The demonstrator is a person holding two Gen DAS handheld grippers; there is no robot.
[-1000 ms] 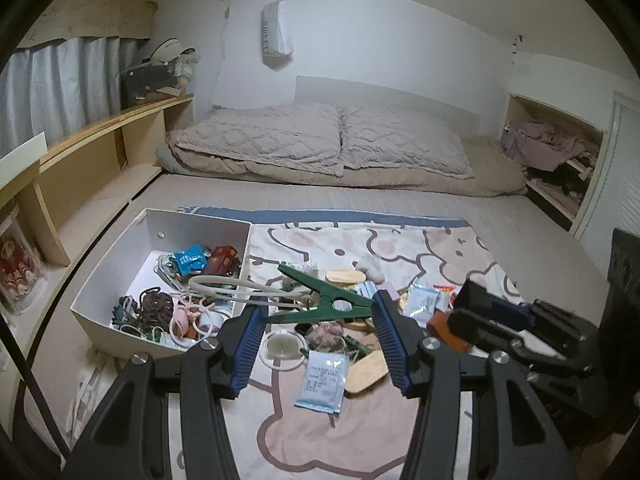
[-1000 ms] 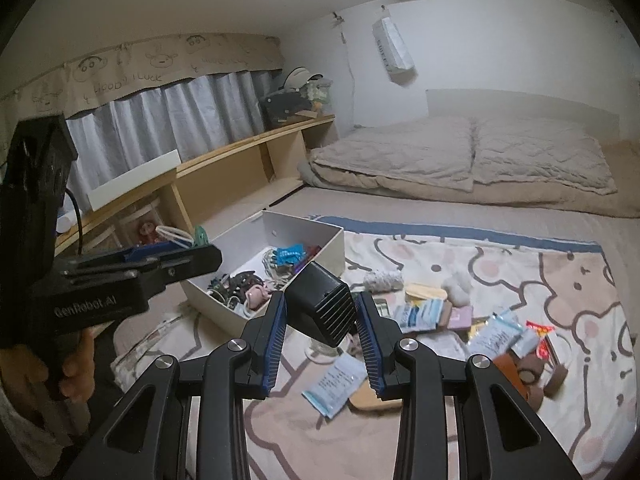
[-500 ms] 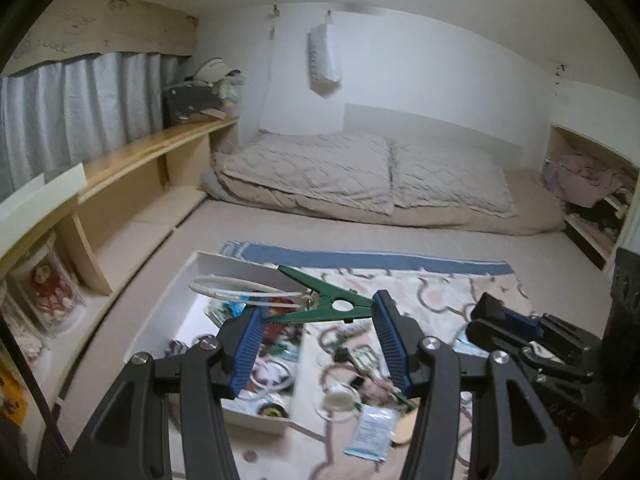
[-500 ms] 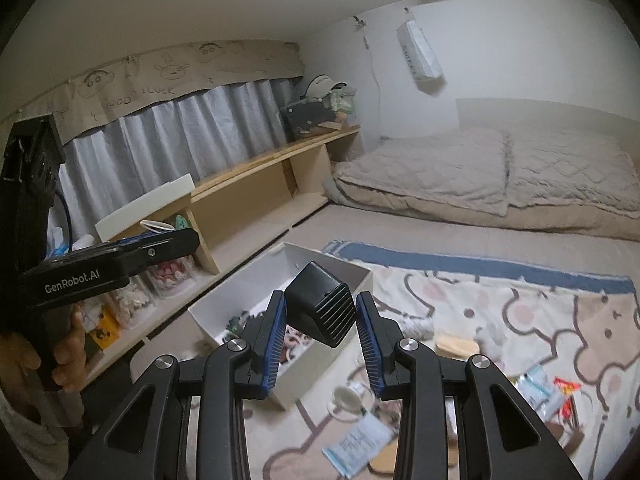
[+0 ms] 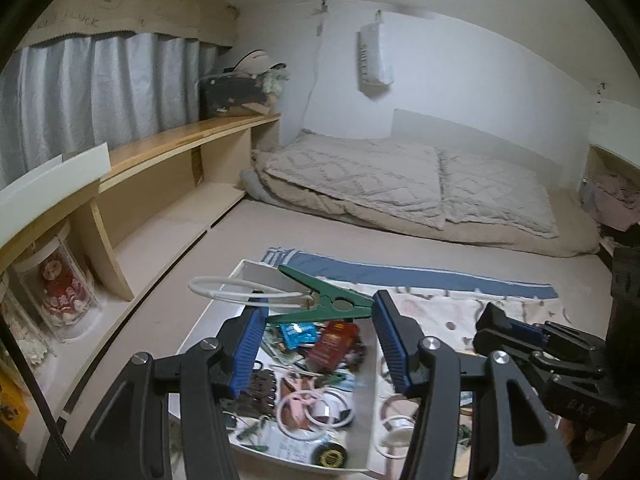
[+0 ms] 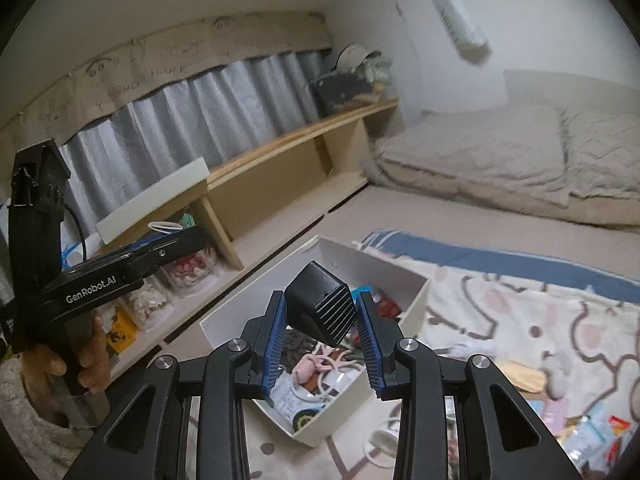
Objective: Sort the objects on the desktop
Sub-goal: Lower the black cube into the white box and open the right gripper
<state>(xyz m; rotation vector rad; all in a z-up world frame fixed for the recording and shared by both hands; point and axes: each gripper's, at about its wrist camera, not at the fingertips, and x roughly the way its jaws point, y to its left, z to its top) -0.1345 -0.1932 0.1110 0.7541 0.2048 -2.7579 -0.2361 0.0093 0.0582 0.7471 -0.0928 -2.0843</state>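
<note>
My left gripper (image 5: pixel 318 314) is shut on a green clothes peg (image 5: pixel 322 300) with a white wire ring (image 5: pixel 240 290), held above the white box (image 5: pixel 248 272). The box holds a blue packet (image 5: pixel 300 333), a red packet (image 5: pixel 334 346), pink cords (image 5: pixel 308 402) and other small items. My right gripper (image 6: pixel 320 316) is shut on a black ribbed block (image 6: pixel 322 306), held above the same white box (image 6: pixel 384 266). The left gripper also shows at the left of the right wrist view (image 6: pixel 160 240).
A cartoon-print mat (image 6: pixel 520 312) with loose packets (image 6: pixel 596 432) lies right of the box. A wooden shelf (image 5: pixel 168 148) with jars (image 5: pixel 60 284) runs along the left. Bedding (image 5: pixel 400 176) lies at the back. The right gripper's body (image 5: pixel 552 356) is at right.
Both grippers have swung left with their objects, from over the mat's clutter to above the white box. Each grip is unchanged.
</note>
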